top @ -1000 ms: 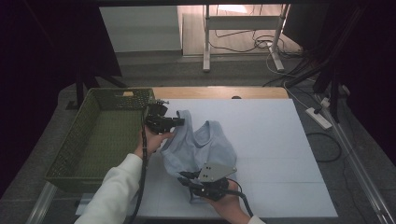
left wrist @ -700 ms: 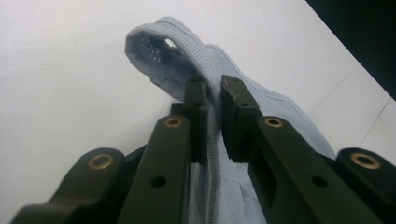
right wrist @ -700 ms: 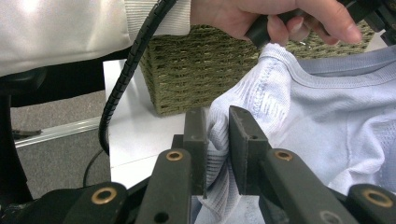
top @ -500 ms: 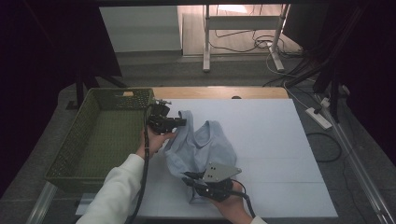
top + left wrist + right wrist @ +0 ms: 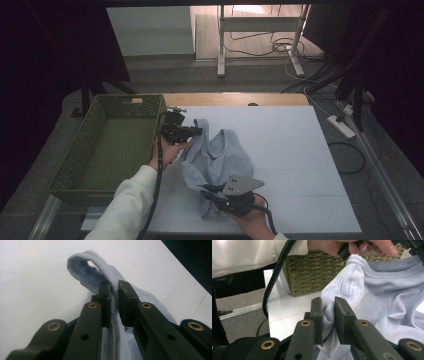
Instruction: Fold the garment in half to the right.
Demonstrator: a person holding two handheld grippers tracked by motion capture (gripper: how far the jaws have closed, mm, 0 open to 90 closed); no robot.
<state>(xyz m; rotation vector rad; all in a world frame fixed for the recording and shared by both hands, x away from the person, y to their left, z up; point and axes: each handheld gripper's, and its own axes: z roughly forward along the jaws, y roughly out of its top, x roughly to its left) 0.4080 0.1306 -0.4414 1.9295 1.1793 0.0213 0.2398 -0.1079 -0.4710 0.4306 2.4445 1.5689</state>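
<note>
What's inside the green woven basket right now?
The green woven basket shows only its bare mesh floor. The near wall hides its closest strip. The light blue ribbed tank top lies beside it, on the table.

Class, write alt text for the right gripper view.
The right gripper pinches a fold of a light blue tank top between its two black jaws. Behind, a hand grips the garment's strap near a green woven basket.
</note>
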